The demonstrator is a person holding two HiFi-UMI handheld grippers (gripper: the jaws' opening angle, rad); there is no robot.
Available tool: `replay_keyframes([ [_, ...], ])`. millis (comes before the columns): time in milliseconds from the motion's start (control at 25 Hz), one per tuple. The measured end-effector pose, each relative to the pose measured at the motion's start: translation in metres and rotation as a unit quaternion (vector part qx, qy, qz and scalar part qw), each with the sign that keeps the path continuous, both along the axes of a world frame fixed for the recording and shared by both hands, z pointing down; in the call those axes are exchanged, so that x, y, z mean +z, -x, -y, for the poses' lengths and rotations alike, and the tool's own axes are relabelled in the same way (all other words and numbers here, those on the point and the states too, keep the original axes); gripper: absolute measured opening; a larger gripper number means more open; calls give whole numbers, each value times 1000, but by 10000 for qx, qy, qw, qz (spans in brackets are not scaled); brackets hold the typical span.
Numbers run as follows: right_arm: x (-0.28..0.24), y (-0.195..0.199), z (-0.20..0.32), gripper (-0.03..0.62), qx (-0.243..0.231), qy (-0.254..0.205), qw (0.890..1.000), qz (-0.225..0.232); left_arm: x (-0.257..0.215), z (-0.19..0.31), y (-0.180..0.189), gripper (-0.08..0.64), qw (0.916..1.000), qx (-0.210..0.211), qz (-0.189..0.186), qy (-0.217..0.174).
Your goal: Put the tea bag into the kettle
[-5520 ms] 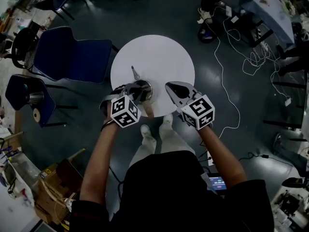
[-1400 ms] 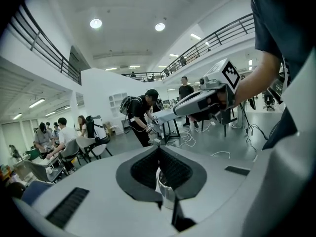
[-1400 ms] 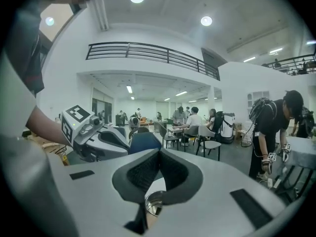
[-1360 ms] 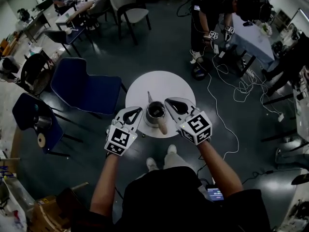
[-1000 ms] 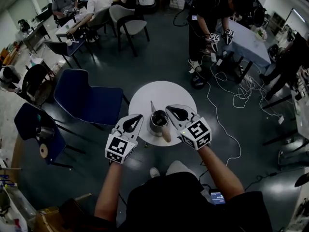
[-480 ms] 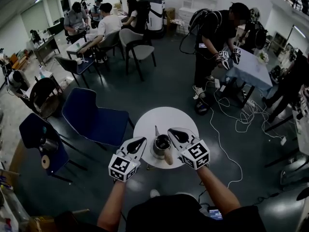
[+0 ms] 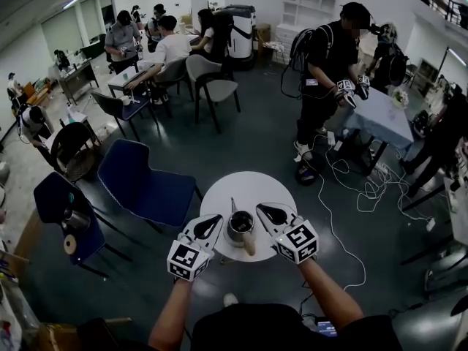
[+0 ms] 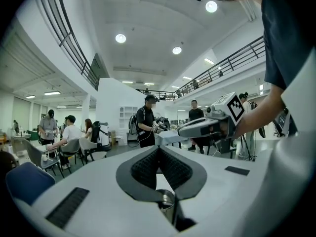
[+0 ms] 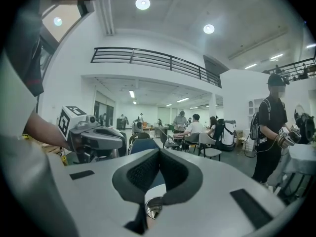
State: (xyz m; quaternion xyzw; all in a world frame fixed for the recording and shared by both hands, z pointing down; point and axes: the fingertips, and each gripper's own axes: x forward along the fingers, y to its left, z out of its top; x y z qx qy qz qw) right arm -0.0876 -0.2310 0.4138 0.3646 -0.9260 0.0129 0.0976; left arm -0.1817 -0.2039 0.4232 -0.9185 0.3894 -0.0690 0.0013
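The tea bag does not show in any view; I cannot tell whether it lies inside the kettle (image 7: pixel 240 227) or elsewhere. I judge it to be light, soft and easily torn, so it should be pinched lightly at its upper edge or by its string, if it has one, and never squeezed across the filled body. The kettle is a small metal pot, open at the top, standing upright on the round white table (image 7: pixel 276 190), between my two grippers and just below their tips. Its thin spout (image 7: pixel 233 205) points away from me and its wooden handle (image 7: pixel 249 246) points back toward me. The metal wall looks stiff and smooth, likely slippery under the pads, so the wooden handle is the better hold if the pot needs steadying. My left gripper (image 8: pixel 158 149) has its jaws together at the tips with nothing between them; the kettle rim shows just under them. My right gripper (image 9: pixel 159 152) is likewise closed and empty, with the rim below it. The two tips flank the pot without touching it. Left of my left gripper stands a blue chair (image 7: pixel 146 189); beyond both grippers, well apart, people sit and stand at other tables.
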Motion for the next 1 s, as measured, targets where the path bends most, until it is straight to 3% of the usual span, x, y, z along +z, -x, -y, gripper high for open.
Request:
replay_keyframes([
  [1000, -24, -106, -113, 17, -244, -224, 9991, 279, -32, -108, -126, 15, 9992, -37, 163, -359],
])
